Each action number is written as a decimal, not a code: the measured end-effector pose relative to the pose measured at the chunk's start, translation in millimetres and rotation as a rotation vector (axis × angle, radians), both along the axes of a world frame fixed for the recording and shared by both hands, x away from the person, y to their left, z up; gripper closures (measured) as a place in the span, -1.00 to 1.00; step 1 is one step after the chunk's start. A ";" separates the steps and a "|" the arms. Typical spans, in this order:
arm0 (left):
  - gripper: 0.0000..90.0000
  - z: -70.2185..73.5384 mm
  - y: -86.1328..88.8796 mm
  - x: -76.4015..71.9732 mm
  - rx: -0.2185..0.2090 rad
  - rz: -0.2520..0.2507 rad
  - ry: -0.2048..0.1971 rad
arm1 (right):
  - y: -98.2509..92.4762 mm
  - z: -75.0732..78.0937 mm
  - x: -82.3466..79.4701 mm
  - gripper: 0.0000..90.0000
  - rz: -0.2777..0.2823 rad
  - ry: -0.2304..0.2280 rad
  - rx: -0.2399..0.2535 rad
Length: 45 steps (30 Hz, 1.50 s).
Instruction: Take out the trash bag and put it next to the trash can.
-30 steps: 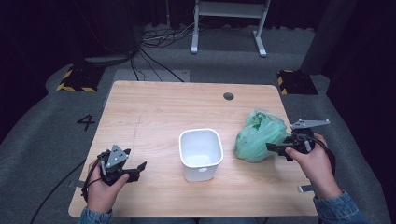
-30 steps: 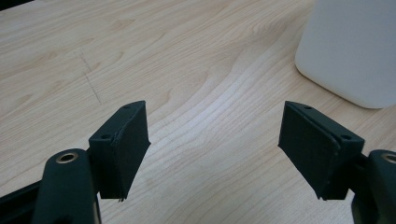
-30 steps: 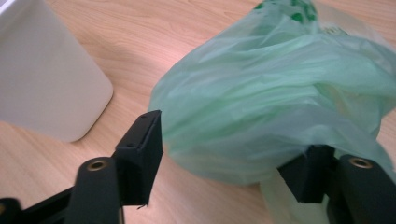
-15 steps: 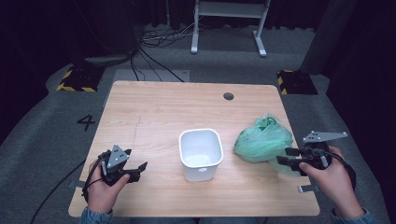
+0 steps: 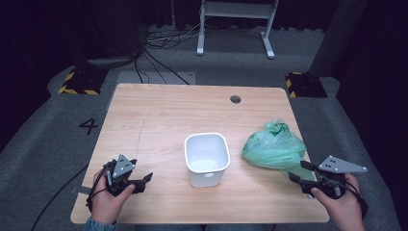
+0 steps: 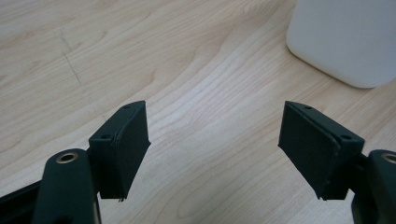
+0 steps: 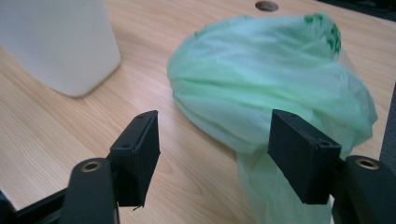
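Observation:
A crumpled pale green plastic bag [image 5: 274, 147] lies on the right side of the wooden table [image 5: 159, 115], right of a white square bin [image 5: 207, 159] standing upright at the middle front. My right gripper [image 5: 299, 172] is open just in front of the bag, near the table's front right corner; in the right gripper view the green plastic bag [image 7: 266, 88] sits beyond the spread jaws, with a fold trailing down by the right jaw. My left gripper [image 5: 146, 179] rests open at the front left with nothing between its jaws, and the white bin [image 6: 345, 37] is off to its upper right.
A round cable hole [image 5: 235, 99] sits near the table's far edge. Beyond the table are floor cables [image 5: 159, 45], a white metal stand [image 5: 235, 24] and yellow-black striped blocks [image 5: 77, 82]. The number 4 [image 5: 89, 126] is marked on the floor at left.
My right gripper has drawn back from the bag toward the table's front right edge and now stands clear of it. The bag has settled slightly. The left gripper has not moved.

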<state>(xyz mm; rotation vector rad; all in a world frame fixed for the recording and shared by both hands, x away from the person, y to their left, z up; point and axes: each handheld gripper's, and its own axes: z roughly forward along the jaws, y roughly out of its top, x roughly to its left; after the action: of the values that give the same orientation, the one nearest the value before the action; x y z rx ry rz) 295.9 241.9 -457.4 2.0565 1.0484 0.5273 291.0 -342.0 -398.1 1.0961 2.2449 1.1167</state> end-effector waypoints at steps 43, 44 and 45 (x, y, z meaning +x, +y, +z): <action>-0.67 -48.4 27.9 -3.5 0.021 0.141 0.103 | -24.5 -106.4 18.2 -0.53 -0.149 0.089 -0.051; -0.67 -48.4 28.0 -3.6 0.022 0.141 0.102 | -24.5 -106.4 18.3 -0.54 -0.150 0.089 -0.051; -0.67 -48.4 28.0 -3.5 0.021 0.140 0.103 | -24.4 -106.5 18.5 -0.54 -0.150 0.089 -0.051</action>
<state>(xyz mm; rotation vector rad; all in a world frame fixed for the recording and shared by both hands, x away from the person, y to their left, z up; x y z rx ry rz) 292.5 269.9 -505.8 2.0568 1.2593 0.5085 309.5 -366.4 -504.5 1.2923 2.2032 0.9621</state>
